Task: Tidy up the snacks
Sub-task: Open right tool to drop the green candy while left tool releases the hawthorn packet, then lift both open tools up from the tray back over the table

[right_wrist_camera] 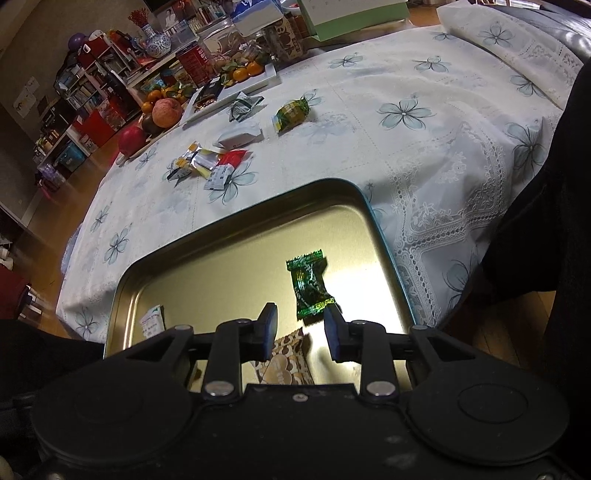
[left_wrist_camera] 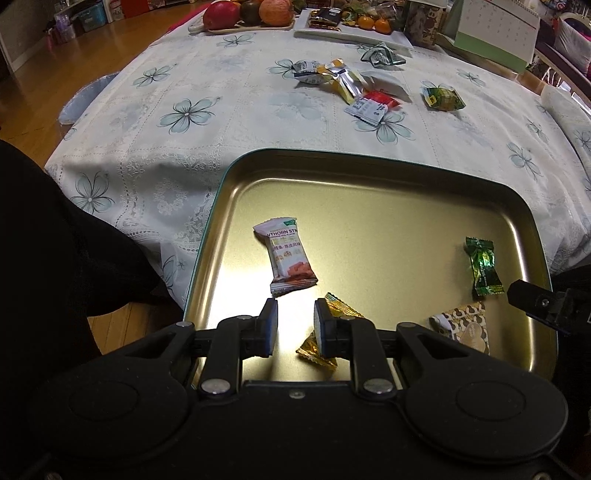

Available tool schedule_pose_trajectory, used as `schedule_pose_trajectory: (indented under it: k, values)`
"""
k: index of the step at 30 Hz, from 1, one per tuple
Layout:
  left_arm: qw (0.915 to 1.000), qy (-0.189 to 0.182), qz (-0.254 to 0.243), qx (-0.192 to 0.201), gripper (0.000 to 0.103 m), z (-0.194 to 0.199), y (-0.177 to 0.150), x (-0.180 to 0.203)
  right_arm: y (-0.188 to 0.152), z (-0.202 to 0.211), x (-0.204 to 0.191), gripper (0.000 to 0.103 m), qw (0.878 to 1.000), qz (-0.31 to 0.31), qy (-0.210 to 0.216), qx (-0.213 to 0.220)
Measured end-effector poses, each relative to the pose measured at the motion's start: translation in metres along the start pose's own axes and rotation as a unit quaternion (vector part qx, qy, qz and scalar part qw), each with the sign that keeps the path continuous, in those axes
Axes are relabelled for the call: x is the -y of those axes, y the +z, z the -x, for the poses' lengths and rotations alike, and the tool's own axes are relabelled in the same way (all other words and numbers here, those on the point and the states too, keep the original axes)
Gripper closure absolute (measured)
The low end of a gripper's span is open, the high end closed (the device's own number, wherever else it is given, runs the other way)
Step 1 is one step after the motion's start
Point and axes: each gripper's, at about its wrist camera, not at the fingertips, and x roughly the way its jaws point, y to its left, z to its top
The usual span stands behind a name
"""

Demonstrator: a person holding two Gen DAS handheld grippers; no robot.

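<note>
A gold tin tray (left_wrist_camera: 332, 157) with a teal rim sits at the near edge of the table. In it lie a hawthorn strip packet (left_wrist_camera: 288, 258), a green foil candy (left_wrist_camera: 482, 267), a gold candy (left_wrist_camera: 312, 350) and a brown-and-white patterned packet (left_wrist_camera: 465, 326). My left gripper (left_wrist_camera: 294, 325) hovers over the tray's near side, open with nothing between its fingers; the gold candy lies behind its right finger. My right gripper (right_wrist_camera: 300, 328) stands open over the patterned packet (right_wrist_camera: 286, 363), which lies loose in the tray (right_wrist_camera: 236, 218). The green candy (right_wrist_camera: 308, 288) lies just past its right fingertip.
Several loose snack packets (left_wrist_camera: 351, 85) and a green packet (left_wrist_camera: 443, 98) lie on the flowered tablecloth beyond the tray. A fruit plate (left_wrist_camera: 251, 14), a white tray with oranges (left_wrist_camera: 351, 33) and a desk calendar (left_wrist_camera: 491, 33) stand at the far edge. Dark clothing (left_wrist_camera: 55, 240) is at the left.
</note>
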Motion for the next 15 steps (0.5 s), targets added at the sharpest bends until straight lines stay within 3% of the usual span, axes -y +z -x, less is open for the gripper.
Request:
schedule_pose_trajectory:
  k: [15]
  values:
    - [0.9997,-0.005,-0.019,-0.015,0.075,0.007,-0.015,0.004,-0.026,0.016,-0.008,0.063,0.998,0.048,0.01,-0.036]
